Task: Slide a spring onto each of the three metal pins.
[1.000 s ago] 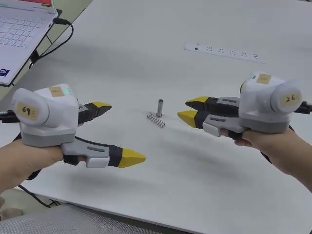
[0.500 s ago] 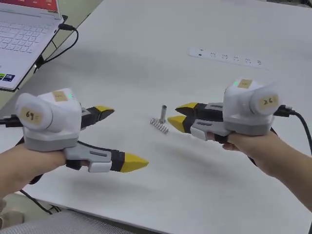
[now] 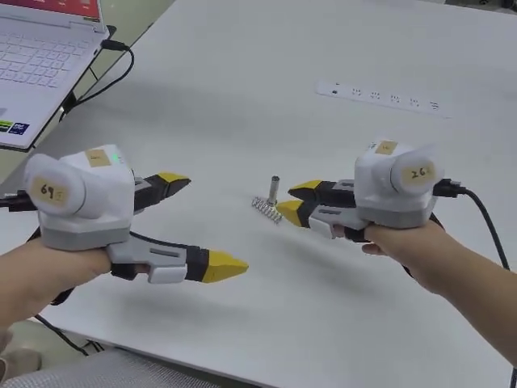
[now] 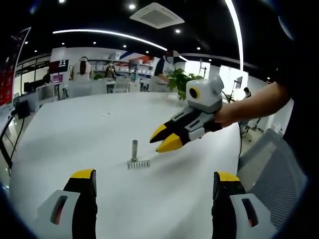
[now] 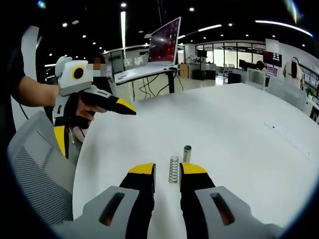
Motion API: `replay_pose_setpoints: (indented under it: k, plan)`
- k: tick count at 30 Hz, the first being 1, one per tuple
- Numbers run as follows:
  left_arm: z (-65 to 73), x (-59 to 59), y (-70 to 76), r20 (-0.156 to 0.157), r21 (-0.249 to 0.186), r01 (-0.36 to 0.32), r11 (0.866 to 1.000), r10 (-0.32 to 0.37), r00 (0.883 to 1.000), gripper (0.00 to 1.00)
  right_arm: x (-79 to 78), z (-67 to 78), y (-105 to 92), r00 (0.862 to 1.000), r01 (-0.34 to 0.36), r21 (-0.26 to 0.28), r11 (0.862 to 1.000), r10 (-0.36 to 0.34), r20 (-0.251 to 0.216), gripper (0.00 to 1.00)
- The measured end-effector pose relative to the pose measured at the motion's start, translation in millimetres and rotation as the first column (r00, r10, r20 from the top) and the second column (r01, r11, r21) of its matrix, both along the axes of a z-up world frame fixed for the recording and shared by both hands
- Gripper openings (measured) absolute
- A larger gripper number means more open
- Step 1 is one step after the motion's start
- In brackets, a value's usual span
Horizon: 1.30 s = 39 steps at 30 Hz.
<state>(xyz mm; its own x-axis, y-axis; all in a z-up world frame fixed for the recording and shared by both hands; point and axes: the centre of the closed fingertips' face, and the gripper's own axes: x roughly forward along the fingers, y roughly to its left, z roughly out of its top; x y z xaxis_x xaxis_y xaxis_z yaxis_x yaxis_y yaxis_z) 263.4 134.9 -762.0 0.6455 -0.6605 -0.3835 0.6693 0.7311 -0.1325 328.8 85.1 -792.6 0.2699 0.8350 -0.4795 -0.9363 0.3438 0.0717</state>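
Right tongs (image 3: 296,200), slightly apart, face the spring (image 3: 266,209) at 7 o'clock of the pin (image 3: 275,187) (left tongs (image 3: 202,222) wide apart); a skewed pinch could flick it away

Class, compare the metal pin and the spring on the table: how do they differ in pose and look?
The pin stands upright; the spring lies on its side. The pin is a smooth cylinder; the spring is coiled wire. Both are grey metal, close together on the table.
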Motion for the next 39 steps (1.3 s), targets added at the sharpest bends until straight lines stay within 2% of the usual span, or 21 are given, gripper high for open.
replay_pose_setpoints:
  k: [9,15,22,28,36,39]
  plan:
    - [-0.2,-1.5,3.7,-0.003,0.008,-0.006,1.000,0.006,1.000,0.95,2.4,-13.5,7.7,1.000,-0.026,-0.047,0.999,0.026,-0.001,0.17]
    - [4.2,-3.4,1.0,0.005,0.005,0.003,1.000,-0.003,1.000,0.95,3.7,-27.2,11.5,1.000,-0.022,-0.077,0.997,0.021,-0.016,0.16]
    - [2.3,-4.6,6.9,0.001,0.004,-0.011,1.000,0.011,1.000,0.95,8.1,-43.4,11.9,1.000,-0.008,-0.123,0.992,0.005,-0.021,0.15]
    - [-1.7,-7.6,12.6,-0.010,0.006,-0.023,1.000,0.023,1.000,0.95,8.6,-46.8,13.5,1.000,-0.003,-0.132,0.991,-0.001,-0.027,0.13]
    - [-2.8,-10.2,13.2,-0.016,0.005,-0.030,1.000,0.030,0.999,0.95,9.7,-57.8,10.6,0.999,0.010,-0.167,0.986,-0.015,-0.030,0.10]
    - [-3.8,-11.4,12.6,-0.020,0.008,-0.027,1.000,0.027,0.999,0.95,9.3,-58.5,10.9,1.000,0.010,-0.163,0.987,-0.014,-0.026,0.09]
